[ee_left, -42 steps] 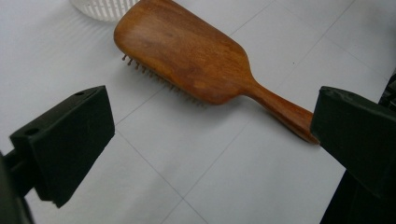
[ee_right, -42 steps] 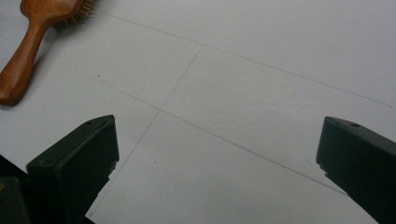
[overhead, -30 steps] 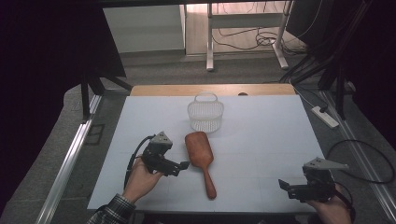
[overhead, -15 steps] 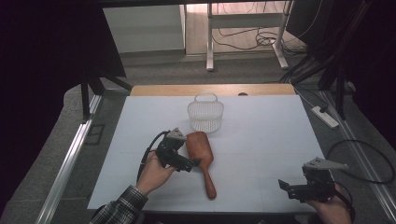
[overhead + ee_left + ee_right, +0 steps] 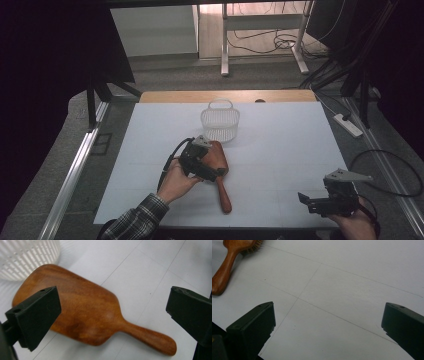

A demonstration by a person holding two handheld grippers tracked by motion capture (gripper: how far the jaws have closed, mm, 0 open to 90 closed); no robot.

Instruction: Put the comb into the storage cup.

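A brown wooden hairbrush [image 5: 220,170] lies bristles down on the white table [image 5: 280,145], its handle towards the front edge. My left gripper [image 5: 216,172] hovers over the brush head, jaws wide open. In the left gripper view the brush [image 5: 85,311] lies between and below the two jaws. My right gripper [image 5: 307,200] rests near the front right corner, open, nothing between its jaws. The right gripper view catches the brush handle [image 5: 224,270] at its top left.
A white plastic basket [image 5: 220,122] with a handle stands just behind the brush head; its ribbed wall [image 5: 27,257] is close in the left gripper view. A wooden strip [image 5: 227,96] edges the table's far side. A power strip [image 5: 348,125] lies off the right edge.
My left gripper has moved right and forward from beside the brush to over its head. The right gripper and the brush have stayed put.
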